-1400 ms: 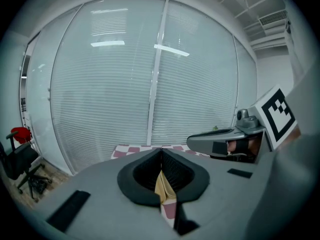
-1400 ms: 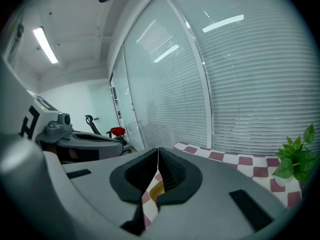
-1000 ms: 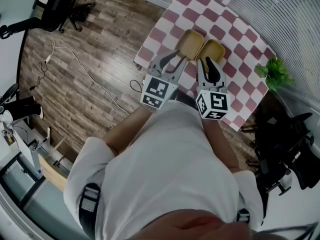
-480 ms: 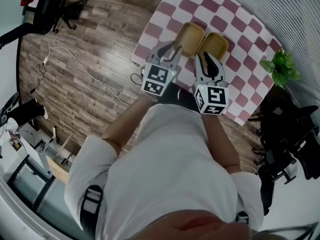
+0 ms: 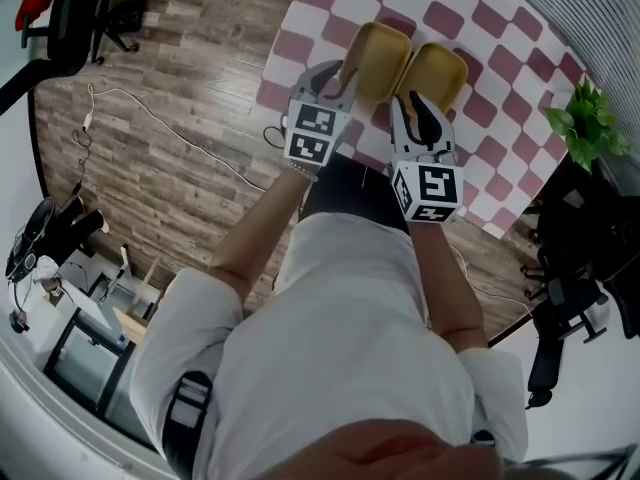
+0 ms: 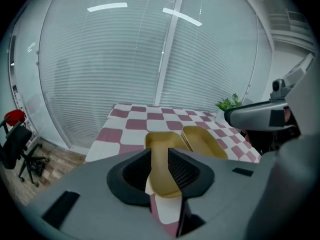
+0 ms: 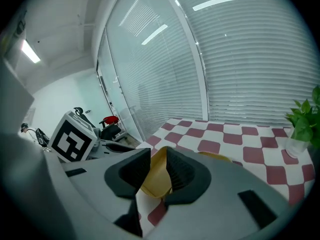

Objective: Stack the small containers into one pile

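Note:
Two shallow tan containers lie side by side on the pink-and-white checked table (image 5: 505,53). My left gripper (image 5: 340,73) is at the near left rim of the left container (image 5: 380,53). In the left gripper view its jaws stand close together, and the left container (image 6: 165,140) fills the narrow gap at the left gripper (image 6: 160,156). My right gripper (image 5: 414,108) is at the near left corner of the right container (image 5: 442,73). In the right gripper view, tan wall rises between the close jaws of the right gripper (image 7: 159,159), and the right container (image 7: 216,157) continues beyond the right jaw.
A small green plant (image 5: 585,123) stands at the table's right edge. The table's near edge runs just behind both grippers. On the wooden floor to the left are a white cable (image 5: 170,133) and an office chair (image 5: 70,18). Dark chairs (image 5: 570,288) stand to the right.
The head view has shifted, so the table and containers sit higher in the picture. Both grippers stay at the near ends of their containers, and the containers remain side by side.

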